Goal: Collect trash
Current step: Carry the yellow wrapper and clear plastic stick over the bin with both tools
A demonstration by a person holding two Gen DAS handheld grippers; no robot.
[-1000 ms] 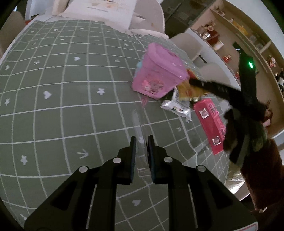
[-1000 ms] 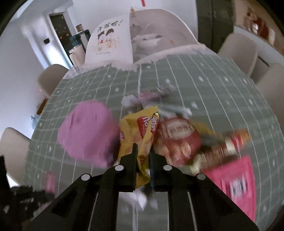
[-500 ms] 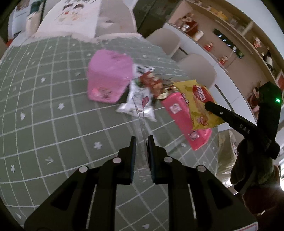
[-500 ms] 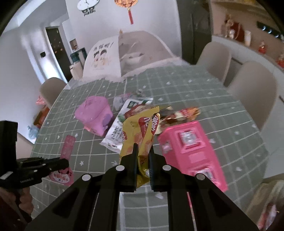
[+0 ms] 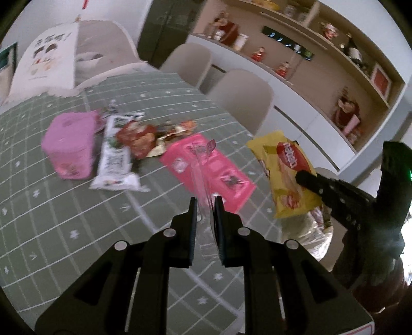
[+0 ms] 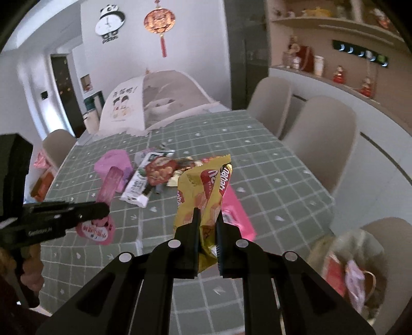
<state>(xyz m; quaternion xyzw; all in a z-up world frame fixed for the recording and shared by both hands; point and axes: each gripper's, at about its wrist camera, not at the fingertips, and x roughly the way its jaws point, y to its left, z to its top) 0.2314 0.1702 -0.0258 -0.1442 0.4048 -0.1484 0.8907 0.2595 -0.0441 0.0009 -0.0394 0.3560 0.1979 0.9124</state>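
My right gripper [image 6: 207,226] pinches a yellow wafer bag [image 6: 203,195]. The bag sticks up between the two fingers, off the table. In the left view the same bag [image 5: 285,177] hangs past the table edge, above a crinkly trash bag [image 5: 309,232] that sits lower down.

My left gripper [image 5: 205,214] pinches a thin clear wrapper [image 5: 200,175] with pink print on it. In the right view I see that wrapper [image 6: 103,206] better: it is a long pink strip with a round pink end, and it hangs in the air over the table.

The table has a green checked cloth [image 6: 270,180]. More trash lies on it. There is a pink tub [image 5: 68,147], and just beside it a white packet [image 5: 114,165]. A red snack bag [image 5: 139,139] lies partly on the white packet. Near that is a flat pink box [image 5: 221,175]. In the right view the trash bag [image 6: 352,265] is low at the corner, past the table edge, with some wrappers inside.

Pale chairs [image 6: 322,136] stand by the table. A panda clock [image 6: 109,22] hangs on the far wall.
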